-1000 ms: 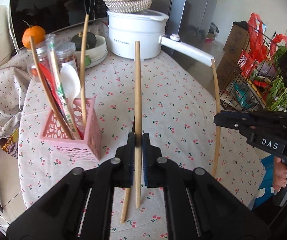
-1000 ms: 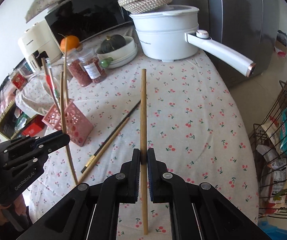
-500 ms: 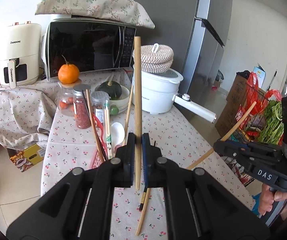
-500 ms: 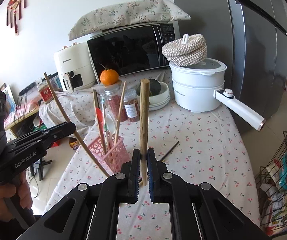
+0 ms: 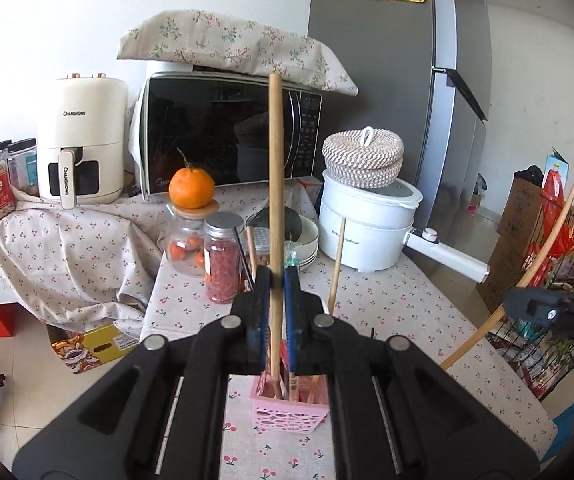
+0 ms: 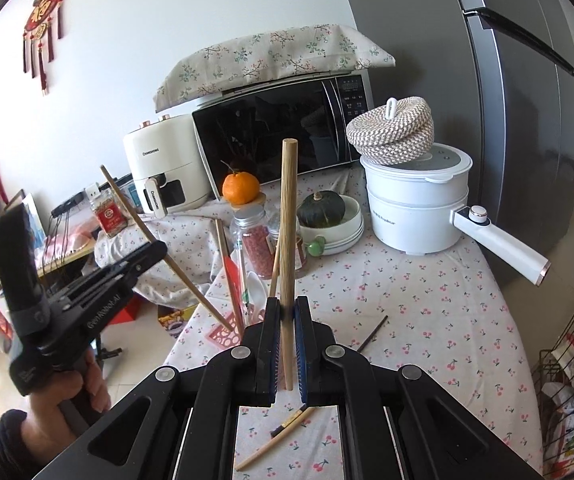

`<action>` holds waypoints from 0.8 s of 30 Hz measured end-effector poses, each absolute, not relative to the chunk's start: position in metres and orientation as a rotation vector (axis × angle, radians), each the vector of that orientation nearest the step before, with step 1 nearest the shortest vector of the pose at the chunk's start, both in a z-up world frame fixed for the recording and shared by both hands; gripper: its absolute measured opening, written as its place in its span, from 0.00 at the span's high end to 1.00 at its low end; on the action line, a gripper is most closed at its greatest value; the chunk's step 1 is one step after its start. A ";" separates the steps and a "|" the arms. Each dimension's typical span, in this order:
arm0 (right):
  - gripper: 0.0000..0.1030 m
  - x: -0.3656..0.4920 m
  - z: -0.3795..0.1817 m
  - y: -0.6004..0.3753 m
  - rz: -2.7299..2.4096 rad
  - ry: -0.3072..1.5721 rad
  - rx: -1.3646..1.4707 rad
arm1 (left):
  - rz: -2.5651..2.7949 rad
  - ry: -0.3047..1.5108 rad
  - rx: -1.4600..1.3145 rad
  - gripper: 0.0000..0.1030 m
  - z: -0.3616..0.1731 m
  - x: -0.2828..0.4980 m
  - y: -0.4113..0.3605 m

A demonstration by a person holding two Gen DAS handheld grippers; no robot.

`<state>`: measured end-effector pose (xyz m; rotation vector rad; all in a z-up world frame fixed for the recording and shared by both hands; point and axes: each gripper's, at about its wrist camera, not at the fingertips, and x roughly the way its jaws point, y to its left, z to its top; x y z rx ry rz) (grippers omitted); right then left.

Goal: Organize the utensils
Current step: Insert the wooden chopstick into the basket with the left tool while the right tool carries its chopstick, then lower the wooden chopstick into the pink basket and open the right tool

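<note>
Left tool (image 5: 275, 276), chopstick (image 5: 275, 184) upright, tip down

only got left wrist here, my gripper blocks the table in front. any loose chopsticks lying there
Observer: Yes, two. The right wrist view shows a light wooden chopstick lying flat on the tablecloth, and a dark chopstick lying alongside it; part of each is hidden behind the gripper body.
Operator: ok and the right gripper, i only see its side. is it holding properly
Observer: The right gripper is shut on a held chopstick, which stands nearly upright between the pads, most of its length above them.
</note>
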<state>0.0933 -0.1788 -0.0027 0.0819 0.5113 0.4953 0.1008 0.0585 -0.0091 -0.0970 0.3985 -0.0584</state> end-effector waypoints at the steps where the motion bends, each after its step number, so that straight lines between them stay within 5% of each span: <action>1: 0.93 0.094 -0.002 -0.178 0.497 0.507 0.088 | -0.053 0.413 -0.095 0.92 -0.013 0.105 0.058; 14: 0.93 0.103 0.008 -0.167 0.509 0.472 0.148 | -0.086 0.517 -0.044 0.92 -0.030 0.117 0.044; 16: 0.93 0.104 0.008 -0.165 0.511 0.471 0.153 | -0.086 0.532 -0.044 0.85 -0.030 0.114 0.046; 20: 0.93 0.106 0.009 -0.160 0.518 0.469 0.163 | -0.079 0.555 -0.059 0.48 -0.028 0.107 0.053; 24: 0.93 0.111 0.007 -0.155 0.520 0.471 0.175 | -0.059 0.573 -0.054 0.27 -0.029 0.098 0.063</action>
